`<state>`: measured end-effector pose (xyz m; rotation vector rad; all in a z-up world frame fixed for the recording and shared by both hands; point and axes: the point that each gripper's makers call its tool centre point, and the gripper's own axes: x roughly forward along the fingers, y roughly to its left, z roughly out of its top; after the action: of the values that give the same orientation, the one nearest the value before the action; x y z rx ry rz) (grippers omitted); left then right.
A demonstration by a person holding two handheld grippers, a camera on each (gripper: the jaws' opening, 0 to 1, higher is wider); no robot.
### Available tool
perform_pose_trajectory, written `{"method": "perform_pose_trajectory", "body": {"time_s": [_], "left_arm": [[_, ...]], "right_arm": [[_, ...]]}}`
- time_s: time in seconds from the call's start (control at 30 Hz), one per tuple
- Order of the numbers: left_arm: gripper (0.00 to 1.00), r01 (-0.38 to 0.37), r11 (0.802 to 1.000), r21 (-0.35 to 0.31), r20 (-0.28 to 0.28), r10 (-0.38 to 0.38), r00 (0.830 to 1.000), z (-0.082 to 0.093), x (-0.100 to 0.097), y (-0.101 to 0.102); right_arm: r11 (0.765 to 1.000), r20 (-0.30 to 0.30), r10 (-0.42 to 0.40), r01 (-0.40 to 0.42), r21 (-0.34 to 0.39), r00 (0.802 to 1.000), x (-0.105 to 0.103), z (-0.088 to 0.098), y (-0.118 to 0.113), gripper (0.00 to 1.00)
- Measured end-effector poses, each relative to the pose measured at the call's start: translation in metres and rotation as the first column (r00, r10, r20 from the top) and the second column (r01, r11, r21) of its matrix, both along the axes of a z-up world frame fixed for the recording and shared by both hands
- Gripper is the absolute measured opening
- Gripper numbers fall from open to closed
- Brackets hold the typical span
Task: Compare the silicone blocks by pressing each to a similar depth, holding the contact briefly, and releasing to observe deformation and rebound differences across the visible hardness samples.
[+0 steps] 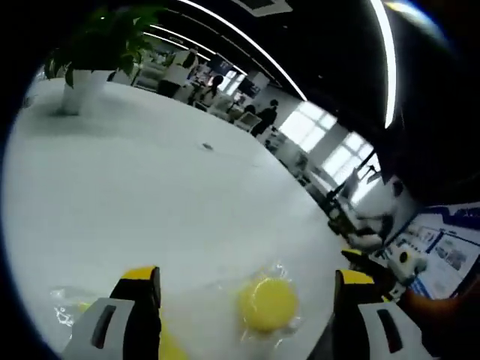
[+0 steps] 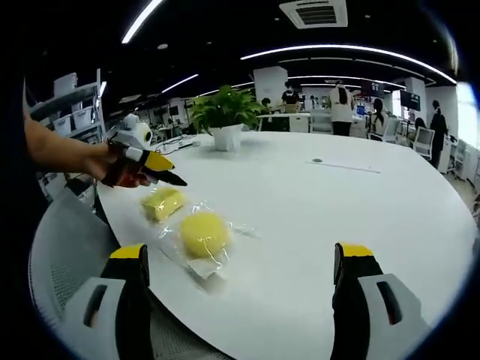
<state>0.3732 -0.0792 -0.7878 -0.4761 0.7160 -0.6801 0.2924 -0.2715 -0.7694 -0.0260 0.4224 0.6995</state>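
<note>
Yellow-tipped jaws of the right tongs (image 2: 241, 300) are rising from the bottom of the right gripper view, standing wide apart with nothing between them. Just beyond them, near the desk (image 2: 360, 217) edge, the round yellow block (image 2: 203, 234) is lying inside a clear plastic wrapper (image 2: 214, 259). Just past it, and apart from it, the square yellow block (image 2: 163, 202) is resting flat, also wrapped. The left tongs (image 2: 169, 174) are hovering above and beside the square block, held in a person's hand (image 2: 112, 161); from this view, whether their tips are parted cannot be told.

In the left gripper view, the left tongs (image 1: 247, 315) are showing their jaws well apart and empty, with the round yellow block (image 1: 268, 304) lying on the desk (image 1: 172, 202) between and beyond them. A potted plant (image 2: 223, 120) is standing at the far side of the desk, well apart from the samples.

Both blocks are probably light and compliant, and the two may be differing in hardness. The glossy film is likely making them slippery, so a sample may be sliding under an off-centre push. Pressing is best aimed straight down on the middle of each top face; if steadying is needed, the sides are offering the better hold, gripped gently to avoid pre-squeezing the sample.
</note>
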Motion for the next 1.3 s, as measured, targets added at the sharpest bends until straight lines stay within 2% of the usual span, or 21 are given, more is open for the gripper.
{"method": "perform_pose_trajectory", "body": {"time_s": [0.2,0.27,0.37,0.5,0.57,0.6,0.73,0.83,1.0,1.03,1.1,1.17,1.3], "left_arm": [[0.87,0.002,0.999,0.034,-0.112,0.002,0.994,-0.024,-0.002,-0.01],[0.8,-0.013,0.999,0.043,-0.174,0.02,0.985,-0.033,-0.002,-0.012],[0.7,-0.071,0.996,0.052,-0.272,0.083,0.959,-0.049,0.0,-0.01],[0.53,-0.103,0.994,0.046,-0.309,0.112,0.944,-0.057,0.006,-0.01],[0.46,-0.087,0.996,0.026,-0.313,0.091,0.945,-0.057,0.007,-0.016],[0.45,-0.079,0.996,0.03,-0.36,0.084,0.929,-0.062,0.003,-0.018],[0.36,-0.069,0.997,0.03,-0.355,0.075,0.932,-0.064,0.006,-0.025],[0.27,-0.044,0.999,0.028,-0.392,0.051,0.919,-0.07,-0.001,-0.031],[0.19,-0.061,0.998,0.0,-0.403,0.056,0.913,-0.071,0.004,-0.037],[0.14,-0.063,0.998,0.004,-0.404,0.059,0.913,-0.071,0.005,-0.036],[0.06,-0.038,0.999,0.006,-0.387,0.037,0.921,-0.07,0.005,-0.037],[0.04,-0.023,1.0,0.021,-0.368,0.029,0.929,-0.069,0.005,-0.037],[0.0,-0.018,1.0,0.016,-0.359,0.022,0.933,-0.068,0.004,-0.037]], "right_arm": [[1.0,0.002,0.007,-0.007,-0.001,1.0,0.001,0.001,0.003,0.96],[1.0,0.003,0.009,-0.009,-0.003,1.0,0.002,0.0,0.004,0.96],[1.0,0.0,0.011,-0.011,0.0,1.0,0.001,-0.002,0.004,0.96],[1.0,0.003,0.016,-0.016,0.0,1.0,0.0,-0.001,0.006,0.96],[1.0,-0.006,0.011,-0.011,0.0,1.0,0.0,-0.004,0.005,0.96],[1.0,-0.01,0.01,-0.01,-0.002,1.0,0.0,-0.005,0.004,0.96],[1.0,0.007,0.013,-0.013,-0.002,1.0,0.001,0.0,0.006,0.96],[1.0,-0.006,0.007,-0.007,0.002,1.0,0.001,-0.003,0.006,0.96],[1.0,-0.005,0.012,-0.012,-0.01,1.0,0.0,-0.005,0.005,0.96],[1.0,-0.009,0.01,-0.011,-0.01,1.0,0.0,-0.005,0.005,0.96],[1.0,-0.01,0.01,-0.011,-0.012,1.0,0.0,-0.005,0.005,0.96],[1.0,-0.009,0.011,-0.011,-0.014,1.0,0.0,-0.005,0.004,0.96],[1.0,-0.006,0.009,-0.009,-0.014,1.0,0.002,-0.004,0.005,0.93]]}}
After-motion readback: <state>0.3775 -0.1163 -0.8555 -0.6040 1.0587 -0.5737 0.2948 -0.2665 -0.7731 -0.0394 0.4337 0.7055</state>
